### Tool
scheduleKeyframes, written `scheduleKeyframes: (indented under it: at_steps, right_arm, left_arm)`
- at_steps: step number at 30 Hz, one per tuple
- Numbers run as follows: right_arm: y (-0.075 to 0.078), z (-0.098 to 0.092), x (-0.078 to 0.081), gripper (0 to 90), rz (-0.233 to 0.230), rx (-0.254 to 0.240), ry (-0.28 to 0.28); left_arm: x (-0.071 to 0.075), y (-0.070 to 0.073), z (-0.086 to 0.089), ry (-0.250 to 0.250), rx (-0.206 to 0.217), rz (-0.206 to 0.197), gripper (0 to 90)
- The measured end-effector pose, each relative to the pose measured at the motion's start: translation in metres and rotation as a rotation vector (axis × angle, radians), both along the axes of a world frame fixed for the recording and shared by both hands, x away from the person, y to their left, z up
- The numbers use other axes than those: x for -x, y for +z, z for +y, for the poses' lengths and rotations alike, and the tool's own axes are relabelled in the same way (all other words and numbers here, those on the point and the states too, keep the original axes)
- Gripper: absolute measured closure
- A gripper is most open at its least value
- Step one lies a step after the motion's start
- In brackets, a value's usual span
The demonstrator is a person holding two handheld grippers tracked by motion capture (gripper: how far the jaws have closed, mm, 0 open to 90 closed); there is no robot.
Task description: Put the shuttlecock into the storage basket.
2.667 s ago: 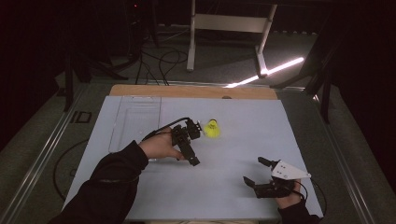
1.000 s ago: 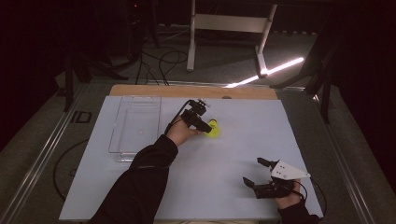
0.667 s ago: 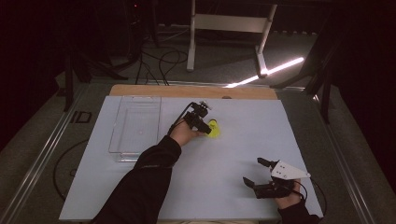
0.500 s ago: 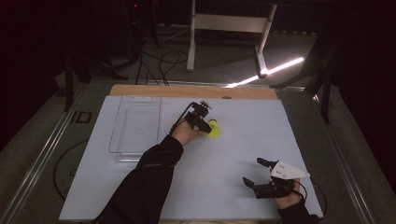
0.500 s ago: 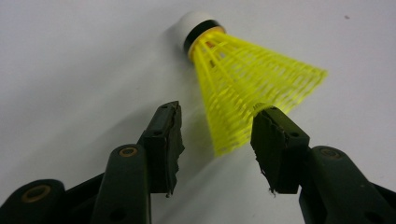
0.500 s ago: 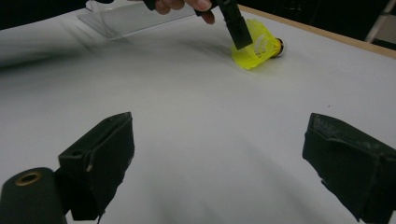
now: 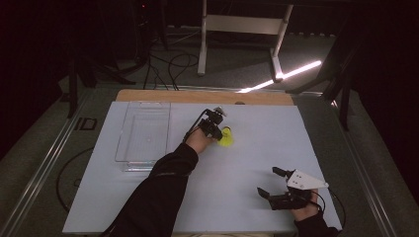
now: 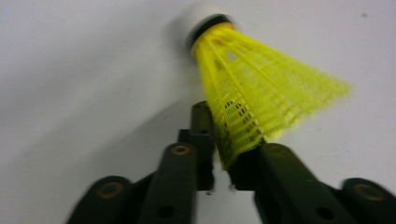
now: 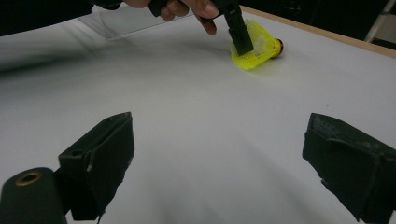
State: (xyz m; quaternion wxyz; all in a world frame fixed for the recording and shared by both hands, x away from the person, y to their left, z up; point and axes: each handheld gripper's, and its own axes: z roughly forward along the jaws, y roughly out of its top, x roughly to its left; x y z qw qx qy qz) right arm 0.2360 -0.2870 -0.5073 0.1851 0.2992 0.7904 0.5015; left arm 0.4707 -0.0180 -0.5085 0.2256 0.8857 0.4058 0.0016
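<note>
Left gripper (image 8: pixel 223 163): jaws have just been closing and now pinch the rim of the yellow shuttlecock (image 8: pixel 261 100) skirt, one jaw on each side of the mesh wall. Right gripper (image 7: pixel 274 183): jaws spread wide, nothing between them, parked on the near right of the white mat (image 7: pixel 276 128).

Shuttlecock lies on its side around mid-mat, a bit left of centre and toward the far side, cork end pointing away from the left gripper. In the right gripper view it's at (image 9: pixel 256 45) with the left hand (image 9: pixel 187 8) over it.

Handling guess: very light, plastic mesh skirt is soft and springy, will deform under a hard squeeze and could slip out. Rim pinch looks workable; the stiffer neck near the cork is probably the safer hold.

Room: clear tray (image 7: pixel 143 133) sits just left of the left hand, open top, low walls. Mat is bare between the two. Wooden table edge (image 7: pixel 202 96) runs along the far side, well apart.
</note>
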Motion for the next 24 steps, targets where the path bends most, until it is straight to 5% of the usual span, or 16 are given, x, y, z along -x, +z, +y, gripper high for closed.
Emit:
scheduleKeyframes:
  at_steps: [14, 24]
  right_arm:
    - [0.000, 0.000, 0.000, 9.3, -0.001, 0.006, -0.005]
    - [0.000, 0.000, 0.000, 9.3, 0.002, 0.007, -0.010]
  left_arm:
    - [0.006, 0.019, -0.003, -0.027, -0.005, -0.011, 90.0]
    - [0.016, 0.038, 0.004, -0.090, -0.020, 0.001, 90.0]
